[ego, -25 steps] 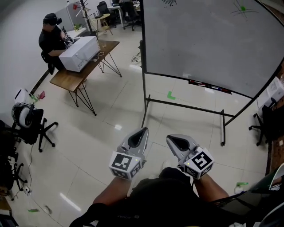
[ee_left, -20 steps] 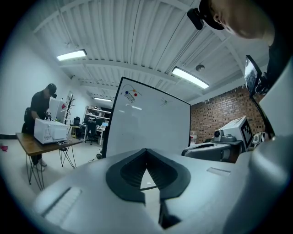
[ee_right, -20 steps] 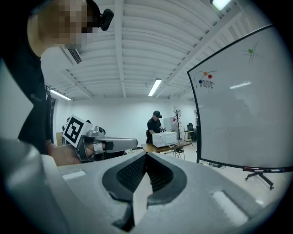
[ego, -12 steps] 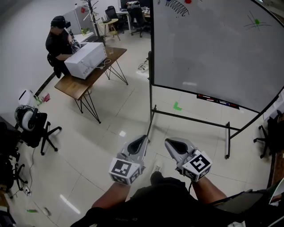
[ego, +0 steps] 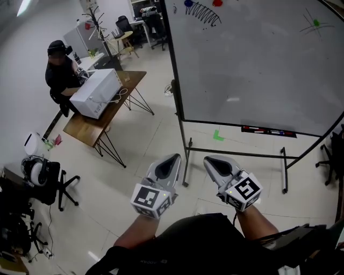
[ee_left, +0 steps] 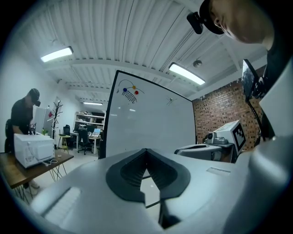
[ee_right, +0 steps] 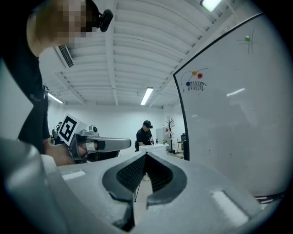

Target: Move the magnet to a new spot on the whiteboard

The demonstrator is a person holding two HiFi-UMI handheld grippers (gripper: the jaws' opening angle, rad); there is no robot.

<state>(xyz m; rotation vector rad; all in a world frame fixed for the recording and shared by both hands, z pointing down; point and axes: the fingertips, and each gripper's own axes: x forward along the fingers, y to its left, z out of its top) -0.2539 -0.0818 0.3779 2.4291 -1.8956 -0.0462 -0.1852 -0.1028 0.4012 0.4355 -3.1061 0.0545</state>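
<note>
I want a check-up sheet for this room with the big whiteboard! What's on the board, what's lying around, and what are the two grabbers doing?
Surface: whiteboard, mostly bare; a dark squiggle near the top.
Job's things: blue magnet and red magnet beside the squiggle; green dot further right.
Clutter: pens on the board's tray; green tape on the floor.
Grippers: left gripper and right gripper both shut, empty, short of the board.
Cables: white cable on the wooden table.
Surroundings: a person at that table beside a white box.
</note>
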